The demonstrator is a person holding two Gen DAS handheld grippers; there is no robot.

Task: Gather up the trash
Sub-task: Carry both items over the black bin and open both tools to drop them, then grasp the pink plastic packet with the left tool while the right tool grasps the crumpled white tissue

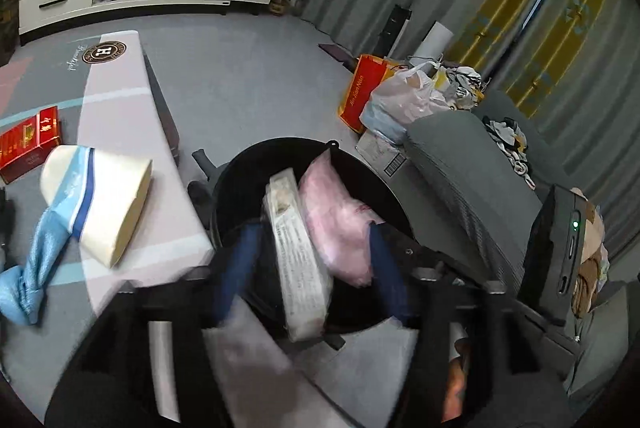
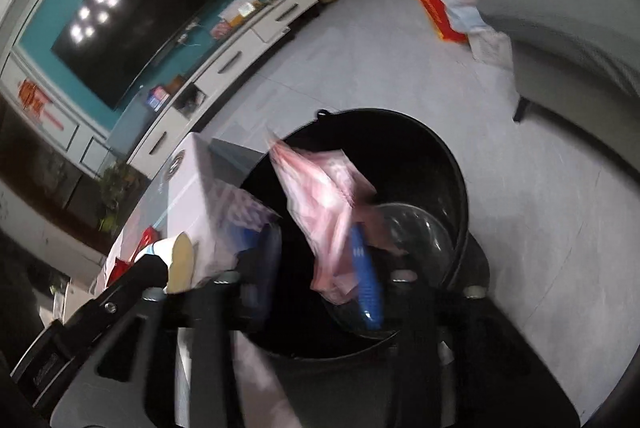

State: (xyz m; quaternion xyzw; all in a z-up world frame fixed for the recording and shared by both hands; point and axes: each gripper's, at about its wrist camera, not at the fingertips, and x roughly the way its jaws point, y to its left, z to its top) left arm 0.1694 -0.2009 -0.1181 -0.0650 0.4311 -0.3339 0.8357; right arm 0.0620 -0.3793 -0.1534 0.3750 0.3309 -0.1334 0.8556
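The left gripper (image 1: 310, 252) points down, and its blue fingers (image 1: 236, 260) are spread wide apart. The right gripper (image 2: 318, 268) points down too, its fingers (image 2: 366, 280) also apart.

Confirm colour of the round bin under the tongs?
Black round plastic bin, inside and out; clearest in the right wrist view.

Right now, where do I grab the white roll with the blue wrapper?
Probably pinch the roll across its curved middle, coming from above. It lies on its side on the table, flat end facing right; the blue wrapper tail looks floppy.
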